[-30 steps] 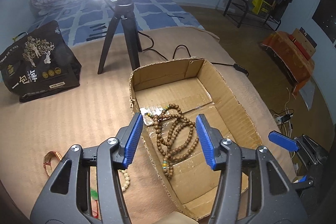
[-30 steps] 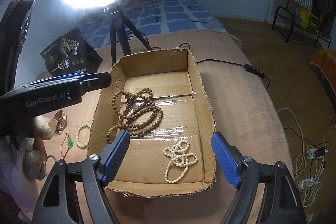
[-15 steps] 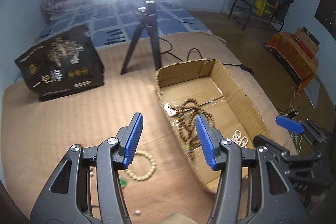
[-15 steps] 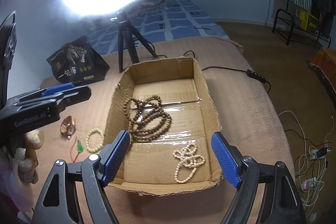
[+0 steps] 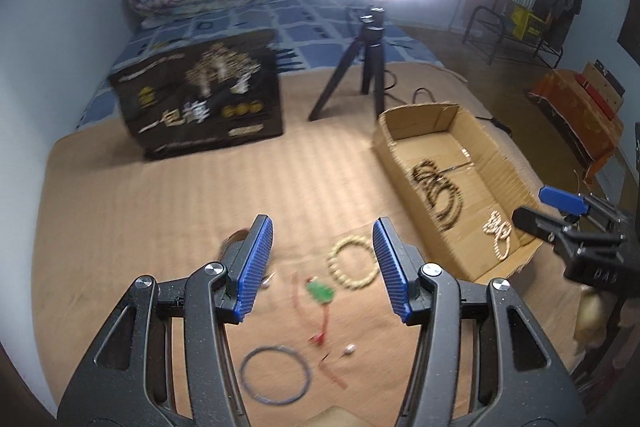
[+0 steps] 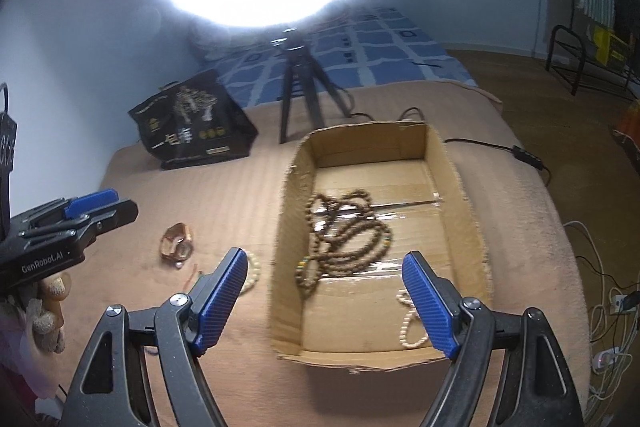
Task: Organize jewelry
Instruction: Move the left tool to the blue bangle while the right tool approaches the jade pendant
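An open cardboard box (image 6: 460, 195) (image 5: 404, 163) holds a brown bead necklace (image 6: 348, 231) (image 5: 438, 187) and a white bead string (image 6: 410, 319) (image 5: 498, 235). My left gripper (image 5: 322, 267) is open and empty above the mat left of the box; it also shows in the right wrist view (image 6: 100, 207). Under it lie a cream bead bracelet (image 5: 352, 263) (image 6: 252, 271), a green pendant on a red cord (image 5: 320, 293), a blue ring (image 5: 276, 375), a small pearl (image 5: 350, 348) and a gold watch (image 6: 176, 241). My right gripper (image 6: 324, 303) is open and empty over the box's near left wall.
A black printed bag (image 5: 204, 99) (image 6: 192, 123) and a ring light on a black tripod (image 5: 360, 67) (image 6: 296, 87) stand at the back of the tan mat (image 5: 140, 207). Cables (image 6: 520, 151) trail off the mat's right side.
My left gripper has swung left, away from the box, and now hangs over the loose jewelry on the mat. My right gripper has shifted slightly left and back. Both stayed open.
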Tool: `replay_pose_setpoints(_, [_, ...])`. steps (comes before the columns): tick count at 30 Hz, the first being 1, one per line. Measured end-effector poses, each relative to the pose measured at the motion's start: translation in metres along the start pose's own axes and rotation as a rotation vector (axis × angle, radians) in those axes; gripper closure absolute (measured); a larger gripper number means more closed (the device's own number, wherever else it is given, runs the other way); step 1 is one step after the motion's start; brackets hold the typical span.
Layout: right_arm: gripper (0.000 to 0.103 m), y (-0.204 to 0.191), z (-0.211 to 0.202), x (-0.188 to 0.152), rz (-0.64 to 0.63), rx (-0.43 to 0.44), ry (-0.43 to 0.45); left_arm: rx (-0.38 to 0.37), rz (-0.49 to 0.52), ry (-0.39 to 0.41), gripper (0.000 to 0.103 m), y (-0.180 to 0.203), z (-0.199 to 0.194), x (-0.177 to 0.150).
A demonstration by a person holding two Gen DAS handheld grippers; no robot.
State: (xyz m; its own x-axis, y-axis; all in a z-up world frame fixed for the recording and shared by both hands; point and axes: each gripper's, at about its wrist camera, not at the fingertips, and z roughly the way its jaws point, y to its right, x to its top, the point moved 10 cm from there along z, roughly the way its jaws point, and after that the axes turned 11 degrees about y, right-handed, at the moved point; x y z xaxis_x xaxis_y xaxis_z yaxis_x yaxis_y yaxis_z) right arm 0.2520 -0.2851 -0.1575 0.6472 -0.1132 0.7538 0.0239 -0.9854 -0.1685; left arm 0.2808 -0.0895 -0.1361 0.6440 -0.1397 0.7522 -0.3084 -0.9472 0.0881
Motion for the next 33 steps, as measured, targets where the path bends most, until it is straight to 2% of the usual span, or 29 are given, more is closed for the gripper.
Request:
replay_pose_setpoints(3, [0.022, -0.015, 0.003, -0.002, -0.007, 0.029, -0.007, 0.011, -0.017, -0.014, 0.05, -0.018, -0.007, -0.014])
replay_pose_setpoints(11, [0.037, -0.057, 0.02, -0.017, -0.019, 0.115, -0.063, 0.037, -0.075, -0.068, 0.05, -0.061, -0.014, -0.053])
replay_pose_setpoints(17, [0.044, -0.082, 0.032, -0.027, -0.043, 0.152, -0.089, 0.041, -0.117, -0.107, 0.05, -0.083, -0.014, -0.082])
replay_pose_setpoints(20, [0.05, -0.095, 0.039, -0.033, -0.046, 0.177, -0.11, 0.03, -0.127, -0.131, 0.05, -0.087, -0.012, -0.097])
replay_pose_setpoints(22, [0.053, -0.103, 0.045, -0.038, -0.05, 0.19, -0.127, 0.025, -0.127, -0.151, 0.056, -0.088, -0.01, -0.107])
replay_pose_setpoints(25, [0.058, -0.115, 0.054, -0.046, -0.058, 0.217, -0.156, 0.009, -0.132, -0.181, 0.057, -0.087, -0.006, -0.121])
replay_pose_setpoints(27, [0.06, -0.122, 0.06, -0.051, -0.059, 0.234, -0.179, -0.001, -0.126, -0.201, 0.062, -0.084, -0.004, -0.13])
replay_pose_setpoints(33, [0.065, -0.14, 0.078, -0.067, -0.067, 0.273, -0.243, -0.028, -0.121, -0.24, 0.063, -0.078, 0.005, -0.146])
